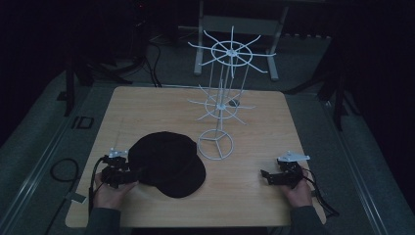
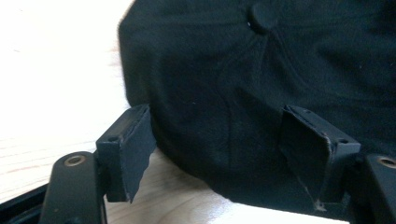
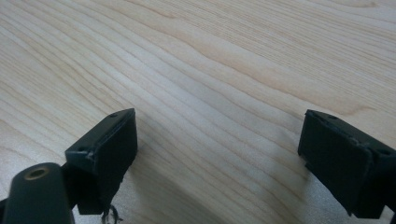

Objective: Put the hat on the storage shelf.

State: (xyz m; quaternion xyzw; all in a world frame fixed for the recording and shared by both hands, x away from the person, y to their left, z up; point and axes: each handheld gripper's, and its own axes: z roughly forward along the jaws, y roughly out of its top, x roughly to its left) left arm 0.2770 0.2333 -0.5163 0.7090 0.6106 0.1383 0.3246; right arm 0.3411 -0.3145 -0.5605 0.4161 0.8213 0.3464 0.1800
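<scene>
Left tongs: jaws spread wide, nothing pinched; held low at the table's near left, tips at the hat's rim.
Left tongs close-up: the hat's edge sits between the two jaws, bare wood to the left of it.
Right tongs: released, jaws wide apart, nothing between them; near right of the table, well apart from the hat.
Right tongs close-up: pale wood grain between the black pads; fraying at the left pad's base.
Hat: black soft cloth, round crown with seams and a top button, brim toward the near edge; just right of the left tongs.
Table: light wood, rounded corners, open room between hat and right tongs.
Rack: white wire, ring base, two tiers of spokes; beyond the hat, further back than both tongs.
Surroundings: dark floor, cables beyond the table's far edge.
</scene>
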